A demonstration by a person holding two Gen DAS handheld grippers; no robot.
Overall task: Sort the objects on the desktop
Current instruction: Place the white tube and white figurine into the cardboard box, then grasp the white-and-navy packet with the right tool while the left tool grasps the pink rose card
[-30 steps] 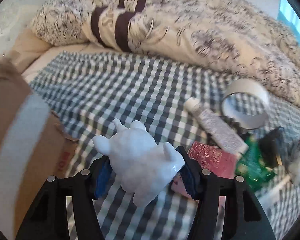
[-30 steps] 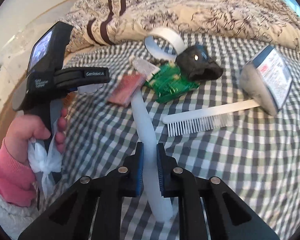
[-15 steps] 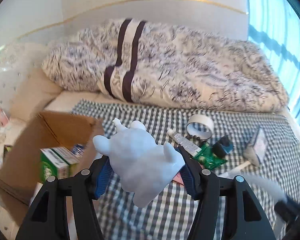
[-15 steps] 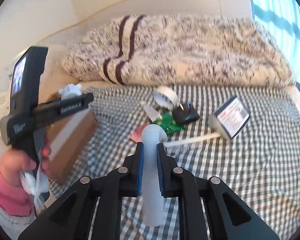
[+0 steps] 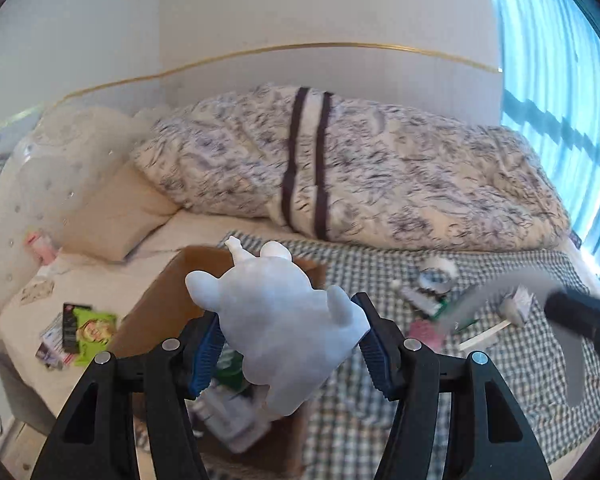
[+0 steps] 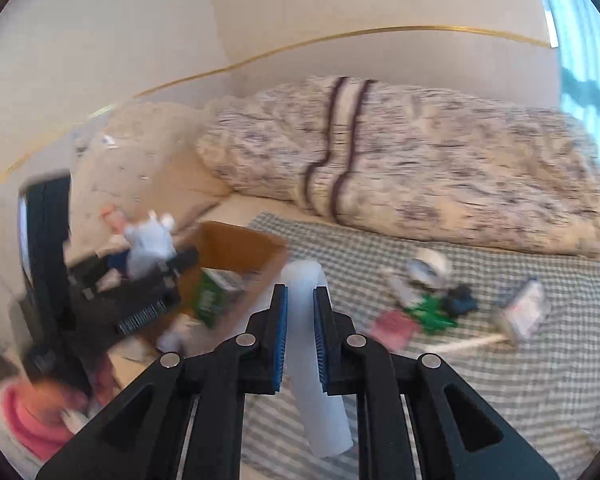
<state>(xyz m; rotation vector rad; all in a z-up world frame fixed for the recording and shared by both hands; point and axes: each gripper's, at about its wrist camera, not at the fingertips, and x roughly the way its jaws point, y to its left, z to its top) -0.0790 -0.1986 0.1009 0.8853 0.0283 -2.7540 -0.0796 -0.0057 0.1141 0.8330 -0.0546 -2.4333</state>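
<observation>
**Two wrist cameras, both high over the bed**

Each view looks forward along its own fingers, down and across the bed toward the quilt (image 5: 380, 176) and wall. The left one hangs above the box (image 5: 172, 304); the right sits just beside it, seeing the left gripper (image 6: 148, 268) at its left. Both share box, checked cloth (image 6: 500, 376) and clutter.

No legible text in either view. Print on the green box (image 6: 210, 300) in the cardboard box (image 6: 236, 248) and on the packets (image 5: 80, 332) beside it is blurred, unreadable.
</observation>
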